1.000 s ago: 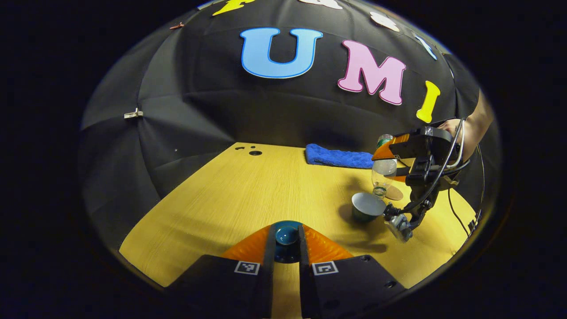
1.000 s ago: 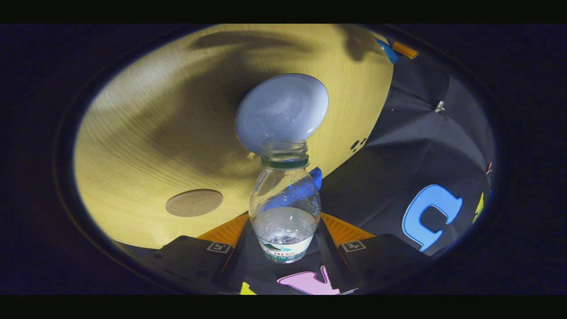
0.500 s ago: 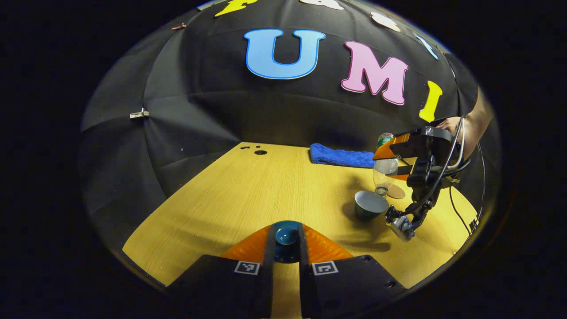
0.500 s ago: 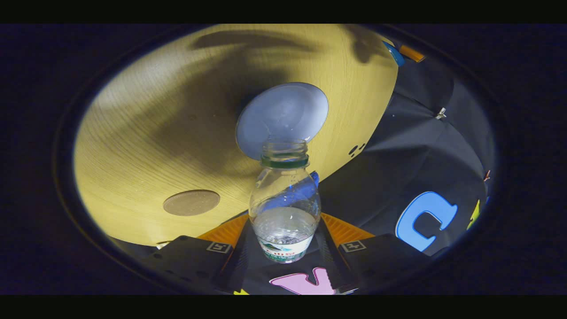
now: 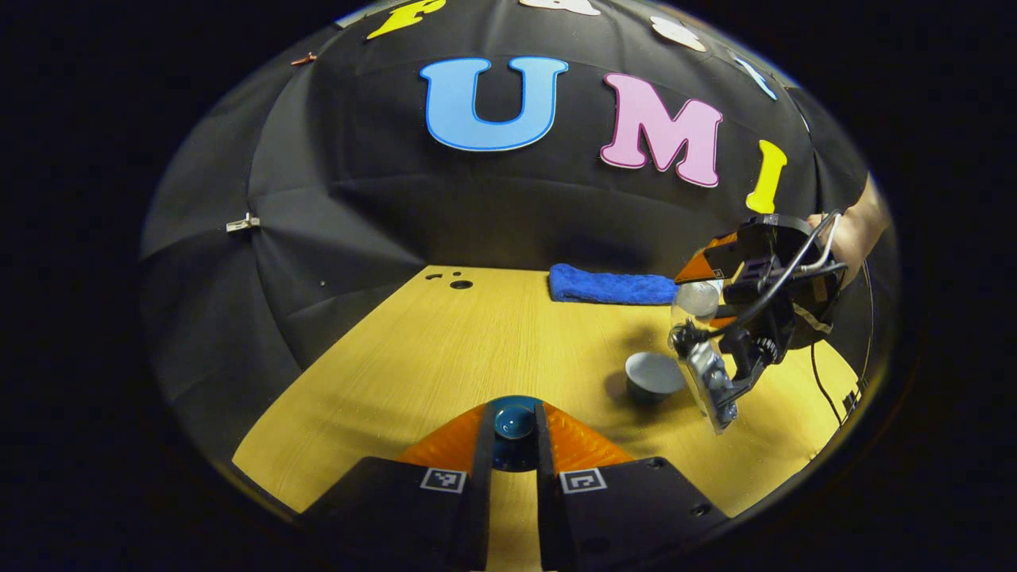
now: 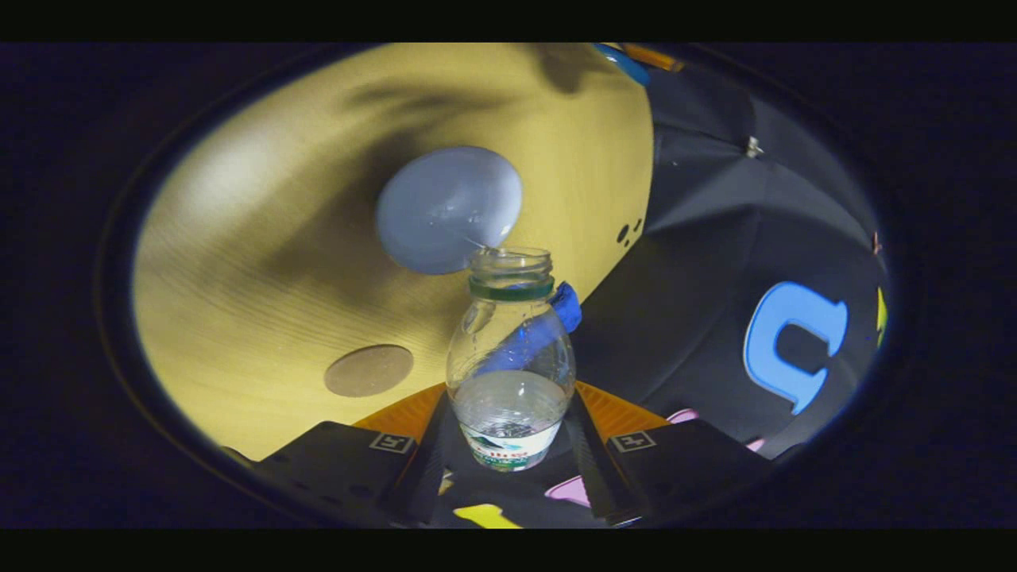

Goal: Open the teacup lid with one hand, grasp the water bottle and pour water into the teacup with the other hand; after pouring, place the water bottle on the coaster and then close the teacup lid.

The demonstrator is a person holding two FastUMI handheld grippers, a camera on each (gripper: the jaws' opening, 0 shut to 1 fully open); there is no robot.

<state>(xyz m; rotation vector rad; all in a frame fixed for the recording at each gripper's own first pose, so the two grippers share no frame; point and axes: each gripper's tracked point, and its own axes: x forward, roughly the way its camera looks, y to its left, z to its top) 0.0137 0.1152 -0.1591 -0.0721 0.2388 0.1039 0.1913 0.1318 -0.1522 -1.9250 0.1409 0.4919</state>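
Lid [image 5: 514, 421], glossy teal w/ round knob, sits clamped between left gripper [image 5: 514, 445] fingers, held above the bare near edge of the table [image 5: 445, 349]. Table is pale wood, fine straight grain, wide open stretch across its left and middle; two small holes near far-left corner. Fuzzy blue cloth [image 5: 610, 284] lies folded along the far edge by the wall. Right of centre stands the cup [image 5: 653, 375], round, dark outside, pale inside, uncovered, free room all round on its near side. Above and just right of it the right gripper [image 6: 508, 433] is clamped on the bottle [image 6: 510, 361]: clear smooth plastic, rounded shoulders, green neck ring, capless, some water left in it, tilted with mouth toward the cup rim [image 6: 450, 209]. Coaster [image 6: 369, 370], flat brown disc, lies bare on the table, near the cup but apart. A hand [image 5: 854, 230] holds that gripper at the right edge.
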